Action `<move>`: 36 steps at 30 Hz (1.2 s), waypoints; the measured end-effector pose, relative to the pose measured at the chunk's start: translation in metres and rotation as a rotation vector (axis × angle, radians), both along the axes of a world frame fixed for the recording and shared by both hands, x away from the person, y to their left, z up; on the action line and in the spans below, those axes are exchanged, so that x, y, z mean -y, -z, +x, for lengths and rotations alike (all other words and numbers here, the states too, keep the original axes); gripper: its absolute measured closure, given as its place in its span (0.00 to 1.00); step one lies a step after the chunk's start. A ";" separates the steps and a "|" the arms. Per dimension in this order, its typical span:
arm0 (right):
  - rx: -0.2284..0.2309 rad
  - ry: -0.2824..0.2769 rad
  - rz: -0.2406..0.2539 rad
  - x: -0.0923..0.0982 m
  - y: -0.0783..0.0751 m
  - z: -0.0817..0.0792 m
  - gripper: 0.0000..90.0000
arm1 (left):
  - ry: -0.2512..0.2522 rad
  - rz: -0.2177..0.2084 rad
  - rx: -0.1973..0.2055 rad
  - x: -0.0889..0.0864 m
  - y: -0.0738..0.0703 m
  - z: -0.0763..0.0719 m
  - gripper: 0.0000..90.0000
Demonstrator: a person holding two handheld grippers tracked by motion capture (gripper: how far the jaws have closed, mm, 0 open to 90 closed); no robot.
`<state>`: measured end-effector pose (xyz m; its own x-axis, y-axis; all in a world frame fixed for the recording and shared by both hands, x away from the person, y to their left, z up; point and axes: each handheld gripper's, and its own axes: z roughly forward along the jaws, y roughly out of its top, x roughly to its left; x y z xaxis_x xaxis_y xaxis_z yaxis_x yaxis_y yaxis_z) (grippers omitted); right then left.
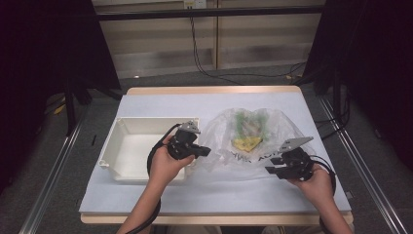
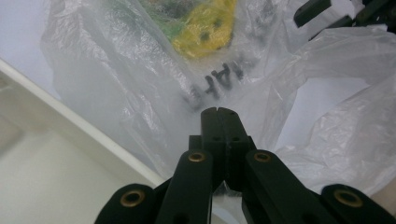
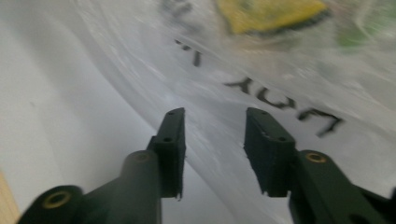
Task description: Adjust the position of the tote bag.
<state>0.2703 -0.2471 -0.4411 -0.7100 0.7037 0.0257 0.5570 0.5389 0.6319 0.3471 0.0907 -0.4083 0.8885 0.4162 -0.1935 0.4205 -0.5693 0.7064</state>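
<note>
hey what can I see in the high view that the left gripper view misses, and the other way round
Only the high view takes in the whole table, both hands, the full white tray and the floor with its cables. Only the left gripper view shows, close up, the left gripper with its jaws shut together on a fold of the plastic bag, and the bag's black printed letters at reading size. Both show the clear bag with yellow and green contents, an edge of the tray, and the right gripper near the bag, its jaws apart.
</note>
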 end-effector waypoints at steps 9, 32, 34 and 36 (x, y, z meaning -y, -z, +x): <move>0.022 -0.055 0.037 -0.024 0.003 0.004 0.49 | 0.012 0.013 0.000 0.001 0.000 -0.002 1.00; -0.037 -0.133 -0.001 -0.051 0.030 0.017 1.00 | 0.035 0.039 -0.012 0.007 0.007 -0.009 1.00; -0.042 -0.137 -0.010 -0.048 0.029 0.014 1.00 | 0.029 0.024 -0.026 0.009 0.009 -0.010 1.00; -0.049 -0.128 -0.019 -0.044 0.028 0.011 1.00 | 0.042 0.055 -0.030 0.009 0.008 -0.011 1.00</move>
